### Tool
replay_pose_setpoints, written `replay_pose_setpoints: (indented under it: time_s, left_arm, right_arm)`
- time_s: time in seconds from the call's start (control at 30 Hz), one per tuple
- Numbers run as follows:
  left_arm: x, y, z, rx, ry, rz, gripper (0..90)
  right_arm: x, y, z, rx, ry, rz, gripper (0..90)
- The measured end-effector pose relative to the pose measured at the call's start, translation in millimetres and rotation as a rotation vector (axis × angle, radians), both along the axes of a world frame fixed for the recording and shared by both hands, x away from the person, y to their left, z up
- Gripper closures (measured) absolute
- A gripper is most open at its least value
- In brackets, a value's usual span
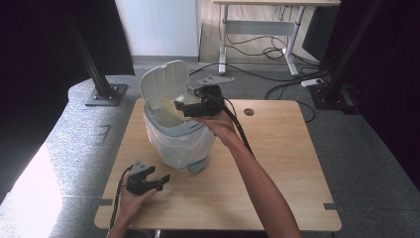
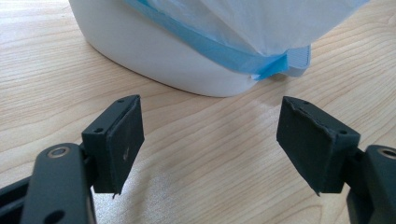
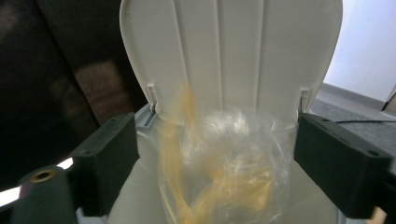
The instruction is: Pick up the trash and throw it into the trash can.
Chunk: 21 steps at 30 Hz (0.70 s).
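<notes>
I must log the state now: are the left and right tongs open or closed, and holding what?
Left tongs: open, holding nothing.
Right tongs: open above the bin; the plastic wrapper sits loose between them.

A light wooden table (image 1: 277, 163) is set on grey speckled carpet (image 1: 366, 158). Black stand posts (image 1: 94, 69) are bolted at both back corners, dark curtains hung behind them. A second desk (image 1: 262, 25) is parked against the pale wall, cables (image 1: 267, 49) sprawled underneath. Bright light is spilled at the left.
</notes>
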<state>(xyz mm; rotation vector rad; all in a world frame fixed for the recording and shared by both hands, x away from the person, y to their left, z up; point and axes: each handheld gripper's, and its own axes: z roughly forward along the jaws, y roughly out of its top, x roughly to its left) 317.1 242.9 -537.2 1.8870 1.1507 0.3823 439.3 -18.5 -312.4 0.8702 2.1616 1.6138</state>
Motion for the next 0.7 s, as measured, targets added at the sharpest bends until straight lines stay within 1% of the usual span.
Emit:
replay_pose_setpoints:
  time_s: [0.07,0.13,0.2,0.4,0.53,0.7]
  left_arm:
    - [0.2,0.1,-0.1,0.000,0.000,0.000,22.9]
    - [0.4,-0.1,-0.2,0.001,0.001,0.001,22.9]
    - [0.0,-0.3,-0.1,0.000,0.000,0.001,22.9]
    - [0.1,0.1,0.3,-0.001,-0.002,0.002,22.9]
    - [0.4,-0.4,0.0,0.002,0.000,0.000,22.9]
    - [0.4,-0.9,-0.1,0.004,0.003,-0.001,22.9]
  right_arm:
    - [-2.4,-1.7,1.0,-0.004,-0.014,0.001,13.1]
    - [-4.2,-3.3,2.8,0.002,-0.021,0.003,13.2]
    - [-6.0,-5.2,4.9,0.000,-0.033,-0.008,13.6]
    - [-10.5,-16.1,4.5,0.003,-0.045,-0.028,15.6]
    - [-16.1,-30.2,2.5,0.015,-0.054,-0.040,17.6]
    - [-25.8,-54.1,-1.9,0.013,-0.066,-0.054,19.5]
